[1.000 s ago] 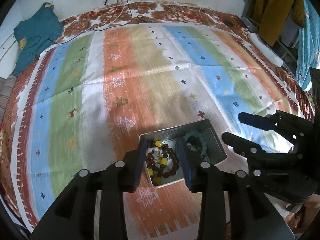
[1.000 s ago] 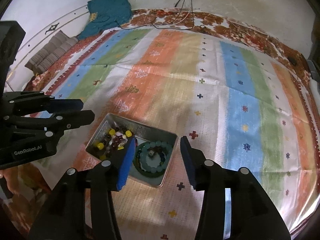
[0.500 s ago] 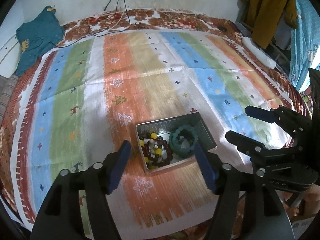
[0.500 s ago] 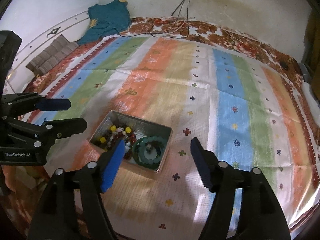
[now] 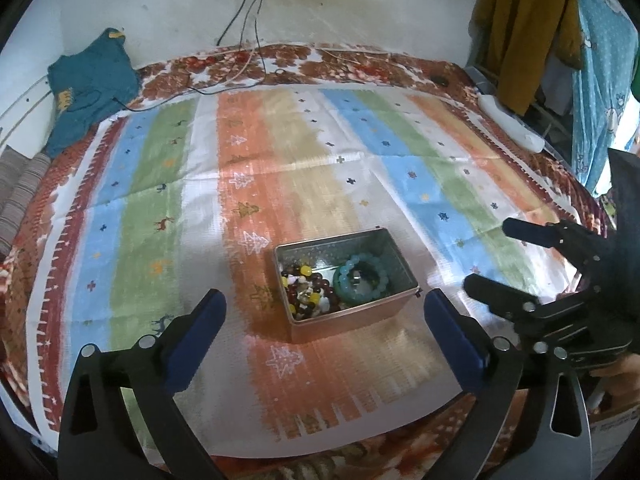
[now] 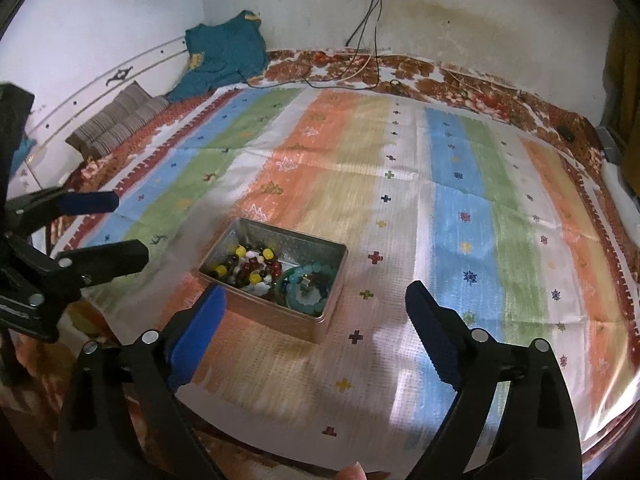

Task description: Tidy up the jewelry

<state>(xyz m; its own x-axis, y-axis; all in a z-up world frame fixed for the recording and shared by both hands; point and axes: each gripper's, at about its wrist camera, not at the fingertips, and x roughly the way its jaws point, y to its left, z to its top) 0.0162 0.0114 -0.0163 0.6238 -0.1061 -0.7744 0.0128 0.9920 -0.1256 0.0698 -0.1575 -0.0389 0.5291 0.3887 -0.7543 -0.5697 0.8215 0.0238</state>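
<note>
Hovering clear of the work, the left gripper (image 5: 325,324) has its blue-padded fingers spread wide with nothing between them. The right gripper (image 6: 315,316) is equally wide apart and empty. Neither touches anything.

The rectangular silver metal tin (image 5: 390,309) sits on the striped multicolour patterned cloth (image 5: 280,152), framed between both pairs of fingers but set back from them. Inside lie a dark red and yellow beaded bracelet (image 5: 306,290) on the left and a turquoise beaded bracelet (image 5: 360,282) on the right, touching each other. Nothing else that looks like jewellery shows on the cloth, so the sorting looks finished or close to it.

Risks, as judgement:
- The tin is light and lidless; a finger catching its rim on any re-approach would likely slide or tip it and spill the beads.
- The bracelets overlap, so lifting one could drag the other out.
- The cloth may bunch under a sideways push, shifting the tin.
- The grippers sit near each other, the left to the left of the right; crossing paths could knock them together.

Pose: both tools are held above the near edge of the cloth, angled downward toward the tin, the left more directly behind it, the right offset to its right.
</note>
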